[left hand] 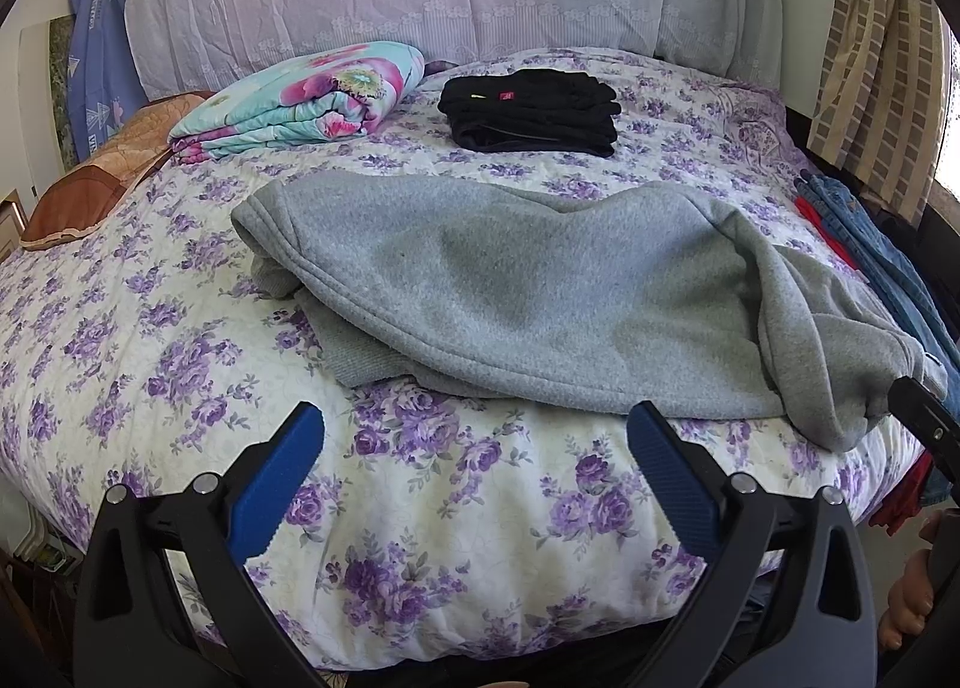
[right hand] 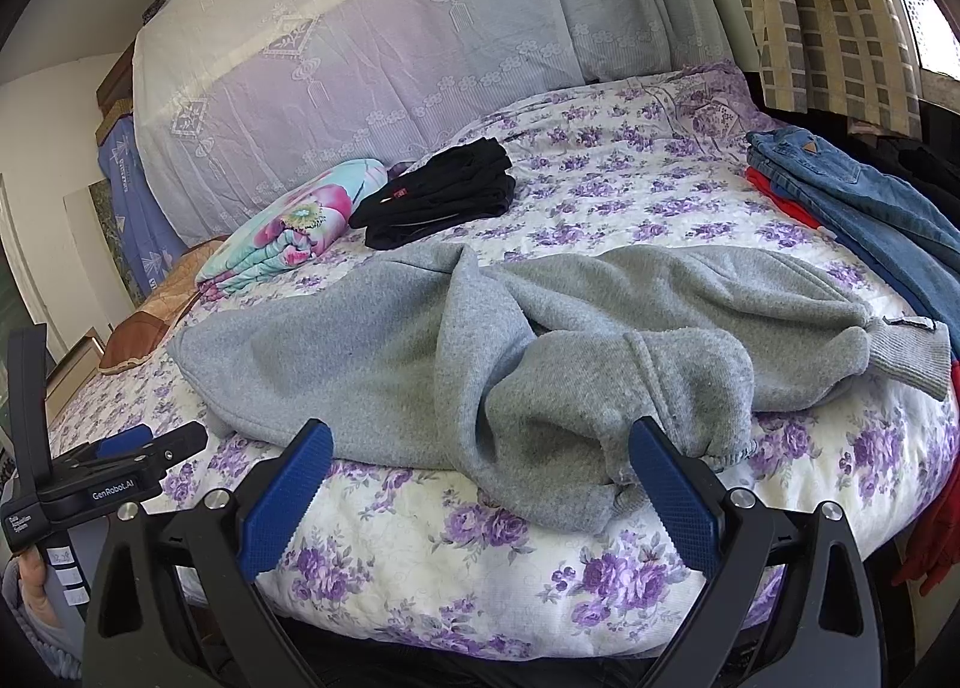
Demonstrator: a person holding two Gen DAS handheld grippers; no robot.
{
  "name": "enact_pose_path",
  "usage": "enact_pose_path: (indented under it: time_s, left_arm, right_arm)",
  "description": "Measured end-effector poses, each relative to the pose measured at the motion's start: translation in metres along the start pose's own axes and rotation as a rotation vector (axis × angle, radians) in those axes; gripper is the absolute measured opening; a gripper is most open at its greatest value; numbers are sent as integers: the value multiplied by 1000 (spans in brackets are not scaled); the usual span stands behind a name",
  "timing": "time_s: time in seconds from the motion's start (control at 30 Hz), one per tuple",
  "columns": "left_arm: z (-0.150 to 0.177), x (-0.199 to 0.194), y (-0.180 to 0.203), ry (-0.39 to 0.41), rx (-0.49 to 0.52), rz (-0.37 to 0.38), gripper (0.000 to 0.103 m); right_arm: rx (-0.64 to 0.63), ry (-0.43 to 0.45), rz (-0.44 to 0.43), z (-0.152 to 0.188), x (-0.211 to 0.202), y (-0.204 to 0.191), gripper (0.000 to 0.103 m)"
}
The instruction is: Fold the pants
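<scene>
Grey pants (left hand: 540, 292) lay rumpled across the near edge of the bed (left hand: 456, 508), unfolded.

Both the left gripper (left hand: 474, 484) and the right gripper (right hand: 480, 484) were spread wide and empty, poised just short of the cloth, likely to catch its near hem; folded black clothes (left hand: 531, 112) sat toward the far edge, seemingly set aside as done.

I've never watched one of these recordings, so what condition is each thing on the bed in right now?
Grey pants: rumpled, unfolded.
Black garments: folded, stacked.
Floral quilt: folded.
Jeans: laid loosely at the bed's edge.
Left gripper: open, empty.
Right gripper: open, empty.
</scene>
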State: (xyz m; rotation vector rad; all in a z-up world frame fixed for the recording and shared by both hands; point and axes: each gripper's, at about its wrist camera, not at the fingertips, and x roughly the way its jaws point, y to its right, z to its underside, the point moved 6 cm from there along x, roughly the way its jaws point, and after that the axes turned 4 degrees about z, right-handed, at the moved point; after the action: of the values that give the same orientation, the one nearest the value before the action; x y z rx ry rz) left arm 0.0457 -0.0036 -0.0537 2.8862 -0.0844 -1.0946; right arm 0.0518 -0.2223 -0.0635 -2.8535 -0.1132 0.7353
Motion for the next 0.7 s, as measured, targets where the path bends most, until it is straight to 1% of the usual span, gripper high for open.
enact_pose_path:
  time_s: [0.7]
  left_arm:
    - [0, 1, 0, -4, -2, 1, 99]
  right_arm:
    - [-1, -3, 1, 1, 1, -1, 99]
